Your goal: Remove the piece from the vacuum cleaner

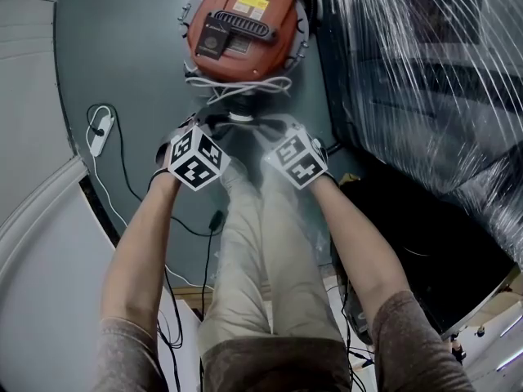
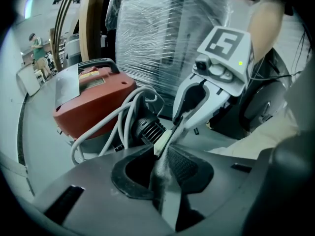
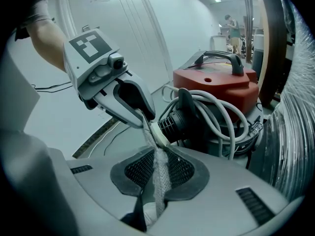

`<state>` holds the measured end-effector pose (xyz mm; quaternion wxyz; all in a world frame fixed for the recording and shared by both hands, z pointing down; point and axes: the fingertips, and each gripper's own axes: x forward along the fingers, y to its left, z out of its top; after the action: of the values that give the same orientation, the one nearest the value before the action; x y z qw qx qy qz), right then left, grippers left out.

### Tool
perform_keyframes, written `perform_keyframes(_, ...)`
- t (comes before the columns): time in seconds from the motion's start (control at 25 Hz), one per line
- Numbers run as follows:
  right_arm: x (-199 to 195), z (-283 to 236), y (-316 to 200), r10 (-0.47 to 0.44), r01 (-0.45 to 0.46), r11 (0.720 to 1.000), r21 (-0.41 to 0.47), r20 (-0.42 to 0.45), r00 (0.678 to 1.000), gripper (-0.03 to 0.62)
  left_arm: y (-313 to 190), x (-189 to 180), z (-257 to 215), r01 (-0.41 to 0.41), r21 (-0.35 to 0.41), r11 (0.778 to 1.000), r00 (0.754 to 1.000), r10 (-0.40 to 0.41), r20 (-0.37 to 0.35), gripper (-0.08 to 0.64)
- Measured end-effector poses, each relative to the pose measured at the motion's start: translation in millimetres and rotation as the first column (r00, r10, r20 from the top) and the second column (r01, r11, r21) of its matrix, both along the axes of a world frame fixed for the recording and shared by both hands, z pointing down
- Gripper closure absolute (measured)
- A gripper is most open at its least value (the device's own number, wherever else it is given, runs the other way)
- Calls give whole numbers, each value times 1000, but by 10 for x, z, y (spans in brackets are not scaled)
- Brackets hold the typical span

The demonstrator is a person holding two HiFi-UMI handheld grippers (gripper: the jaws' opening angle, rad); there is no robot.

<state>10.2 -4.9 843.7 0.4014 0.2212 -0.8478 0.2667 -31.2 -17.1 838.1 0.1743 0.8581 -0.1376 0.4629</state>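
We grip the white piece (image 3: 158, 173) beside the vacuum cleaner (image 1: 241, 27).
Our left claw (image 3: 143, 117) and right claw (image 2: 179, 119), tips close together, each pinch the white piece, just below the red vacuum cleaner at the head view's top centre.

Left gripper (image 2: 165, 154), right gripper (image 3: 158, 161) adjacent, fingers (image 3: 182, 171) clamped.
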Motion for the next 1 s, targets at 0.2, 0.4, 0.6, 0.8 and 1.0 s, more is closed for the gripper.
perform_keyframes(0.2,4,-5,25,12,-12,1000,-8,2,1000,541,31,-6,1,56,-27,998,998,-57,-6,474)
perform_keyframes(0.4,12,-9,39,22,-22,1000,-17,13,1000,541,56,-4,-3,90,-46,995,996,-91,-6,474)
perform_keyframes(0.6,17,-15,58,37,-37,999,-28,22,999,541,69,-5,-15,103,-44,994,995,-103,0,472)
perform_keyframes(0.8,10,1,102,30,-30,999,-25,21,999,541,112,-12,-1,121,-50,991,993,-121,0,469)
perform_keyframes(1.0,24,0,105,51,-50,998,-34,27,998,541,114,-3,-4,104,-45,994,994,-104,15,471)
